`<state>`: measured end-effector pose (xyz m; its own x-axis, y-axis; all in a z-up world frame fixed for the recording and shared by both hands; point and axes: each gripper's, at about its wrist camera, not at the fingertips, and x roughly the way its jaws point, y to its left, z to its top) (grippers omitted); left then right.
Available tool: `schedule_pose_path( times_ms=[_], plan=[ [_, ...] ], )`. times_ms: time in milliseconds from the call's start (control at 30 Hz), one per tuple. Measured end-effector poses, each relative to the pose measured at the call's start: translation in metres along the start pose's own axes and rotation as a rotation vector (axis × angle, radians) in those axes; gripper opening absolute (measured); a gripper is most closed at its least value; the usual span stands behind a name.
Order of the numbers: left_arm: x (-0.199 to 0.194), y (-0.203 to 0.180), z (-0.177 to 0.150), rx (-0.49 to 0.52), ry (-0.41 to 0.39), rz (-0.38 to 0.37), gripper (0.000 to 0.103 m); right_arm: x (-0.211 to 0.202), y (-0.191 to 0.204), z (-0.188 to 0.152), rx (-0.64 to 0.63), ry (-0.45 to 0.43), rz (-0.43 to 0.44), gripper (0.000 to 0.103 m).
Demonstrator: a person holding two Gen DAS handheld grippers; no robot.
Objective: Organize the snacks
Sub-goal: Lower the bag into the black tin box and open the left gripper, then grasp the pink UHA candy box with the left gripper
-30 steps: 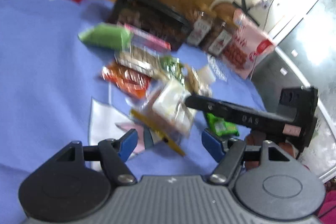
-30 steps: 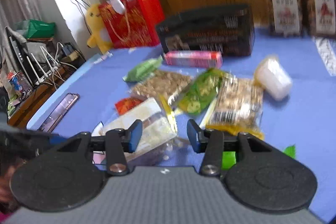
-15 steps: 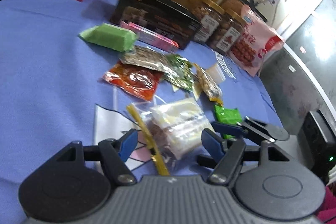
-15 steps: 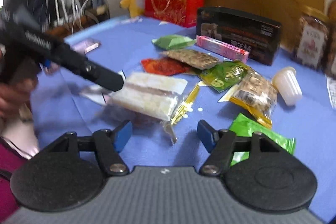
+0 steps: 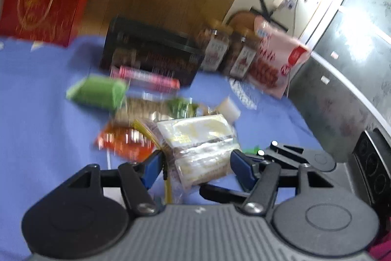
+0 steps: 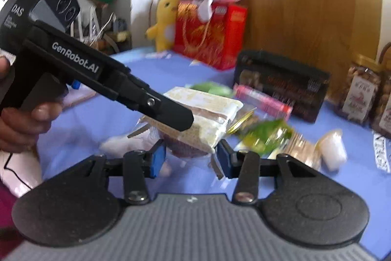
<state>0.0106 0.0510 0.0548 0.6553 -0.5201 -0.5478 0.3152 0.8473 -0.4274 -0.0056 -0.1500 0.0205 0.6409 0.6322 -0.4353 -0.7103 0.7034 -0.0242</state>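
Observation:
A clear zip bag of pale wafer snacks (image 5: 200, 146) sits between the fingers of my left gripper (image 5: 195, 164), which close on its sides and hold it above the blue cloth. In the right wrist view the same bag (image 6: 207, 111) hangs raised, with the left gripper's finger across it. My right gripper (image 6: 190, 159) is open just below and in front of the bag, not touching it. Other snacks lie behind: a green pack (image 5: 97, 93), a red pack (image 5: 124, 141), a pink bar (image 5: 146, 76).
A black box (image 6: 281, 82), nut jars (image 6: 361, 92) and a pink bag (image 5: 276, 65) stand along the wooden back wall. A red gift bag (image 6: 210, 38) with plush toys is at the back left. A white cup (image 6: 332, 151) lies to the right.
My left gripper has closed on the wafer bag and lifted it off the cloth. My right gripper has come in close under the bag.

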Motion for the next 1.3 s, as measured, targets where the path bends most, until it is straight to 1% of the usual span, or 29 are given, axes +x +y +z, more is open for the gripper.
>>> schedule_pose_path(
  times_ms=[133, 267, 367, 500, 600, 633, 667, 700, 733, 767, 833, 867, 933, 1000, 1033, 1067, 1133, 1200, 1233, 1267, 1300],
  plan=[
    [0.012, -0.003, 0.039, 0.041, -0.048, 0.003, 0.061, 0.011, -0.015, 0.023, 0.016, -0.044, -0.054, 0.049],
    [0.037, 0.001, 0.092, 0.069, -0.090, 0.001, 0.061, 0.033, -0.051, 0.057, 0.054, -0.063, -0.101, 0.049],
    [0.061, 0.006, 0.131, 0.081, -0.120, 0.008, 0.061, 0.057, -0.083, 0.080, 0.100, -0.065, -0.114, 0.049],
    [0.100, 0.021, 0.172, 0.058, -0.116, 0.026, 0.061, 0.095, -0.124, 0.100, 0.180, -0.040, -0.126, 0.049],
    [0.131, 0.033, 0.186, 0.057, -0.088, 0.066, 0.063, 0.126, -0.143, 0.103, 0.208, 0.002, -0.147, 0.053],
    [0.139, 0.038, 0.188, 0.054, -0.074, 0.080, 0.063, 0.134, -0.146, 0.102, 0.210, 0.021, -0.163, 0.054],
    [0.145, 0.042, 0.188, 0.045, -0.051, 0.100, 0.063, 0.139, -0.149, 0.101, 0.206, 0.033, -0.181, 0.058],
    [0.144, 0.048, 0.187, 0.027, -0.037, 0.096, 0.063, 0.139, -0.149, 0.099, 0.203, 0.036, -0.209, 0.058],
    [0.138, 0.053, 0.183, 0.004, -0.047, 0.071, 0.063, 0.134, -0.149, 0.096, 0.208, 0.029, -0.241, 0.058],
    [0.126, 0.059, 0.178, -0.017, -0.077, 0.050, 0.065, 0.124, -0.151, 0.093, 0.224, 0.010, -0.249, 0.058],
    [0.100, 0.070, 0.166, -0.045, -0.132, 0.034, 0.066, 0.101, -0.153, 0.084, 0.292, -0.029, -0.229, 0.058],
    [0.088, 0.076, 0.156, -0.057, -0.152, 0.030, 0.067, 0.094, -0.156, 0.081, 0.326, -0.030, -0.207, 0.057],
    [0.077, 0.086, 0.140, -0.083, -0.157, 0.054, 0.067, 0.084, -0.154, 0.068, 0.369, -0.005, -0.167, 0.057],
    [0.080, 0.100, 0.129, -0.124, -0.124, 0.075, 0.067, 0.084, -0.149, 0.057, 0.381, 0.044, -0.175, 0.053],
    [0.086, 0.107, 0.125, -0.154, -0.097, 0.080, 0.067, 0.087, -0.145, 0.053, 0.376, 0.072, -0.168, 0.047],
    [0.095, 0.113, 0.124, -0.186, -0.064, 0.075, 0.066, 0.093, -0.142, 0.049, 0.376, 0.107, -0.166, 0.047],
    [0.116, 0.118, 0.122, -0.199, -0.013, 0.070, 0.066, 0.107, -0.141, 0.048, 0.385, 0.163, -0.174, 0.047],
    [0.138, 0.118, 0.119, -0.209, 0.043, 0.092, 0.063, 0.123, -0.143, 0.048, 0.397, 0.216, -0.179, 0.047],
    [0.146, 0.118, 0.117, -0.213, 0.067, 0.078, 0.061, 0.130, -0.144, 0.047, 0.403, 0.230, -0.179, 0.047],
    [0.153, 0.117, 0.114, -0.225, 0.097, 0.066, 0.054, 0.137, -0.145, 0.046, 0.407, 0.242, -0.158, 0.045],
    [0.156, 0.113, 0.110, -0.222, 0.105, 0.078, 0.053, 0.142, -0.143, 0.044, 0.416, 0.258, -0.144, 0.044]
  ],
)
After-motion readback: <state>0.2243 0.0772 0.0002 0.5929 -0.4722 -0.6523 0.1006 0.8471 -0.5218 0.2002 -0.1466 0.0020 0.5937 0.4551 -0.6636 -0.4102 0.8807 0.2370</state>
